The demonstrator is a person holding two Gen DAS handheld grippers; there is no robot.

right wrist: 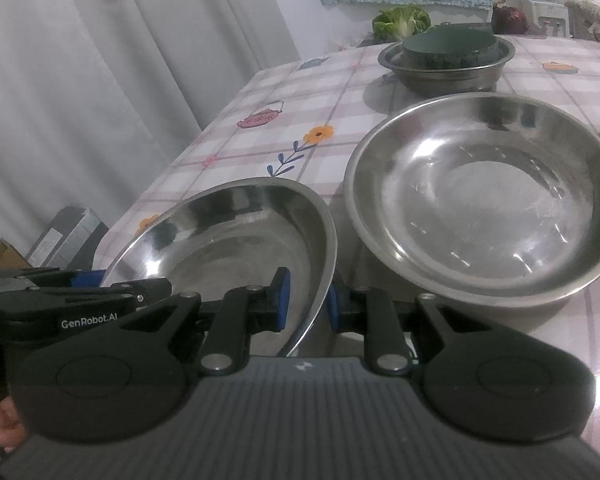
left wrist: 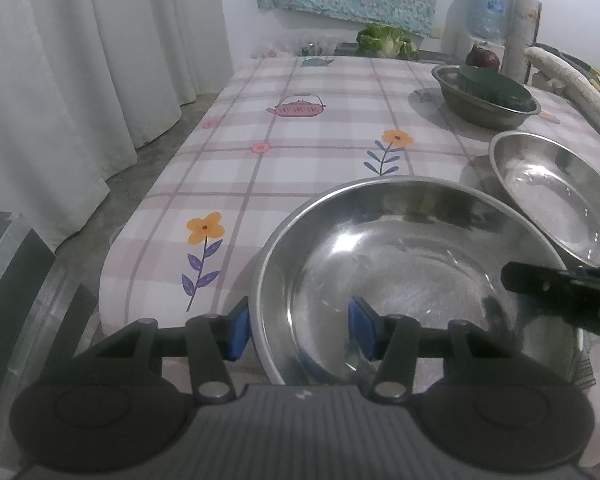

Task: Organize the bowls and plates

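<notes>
Both hand-held grippers grip the same steel bowl (left wrist: 412, 276) at the near edge of the surface (left wrist: 300, 128). Left hand-held gripper (left wrist: 300, 330) straddles the bowl's near-left rim, 1 blue pad outside the wall, the other inside, its jaws narrowed onto the rim. Right hand-held gripper (right wrist: 306, 302) clamps the bowl's right rim the same way, and the bowl looks tilted in the right wrist view. Just beside it to the right sits a 2nd steel bowl (right wrist: 484, 204), flat on the checked cloth and apart from the 1st. Farther back stands a 3rd steel bowl (right wrist: 448, 68) holding an upturned dark green dish (right wrist: 450, 48). Beyond that lie a leafy cabbage (right wrist: 402, 20) and a red onion (right wrist: 510, 20) near the wall.
</notes>
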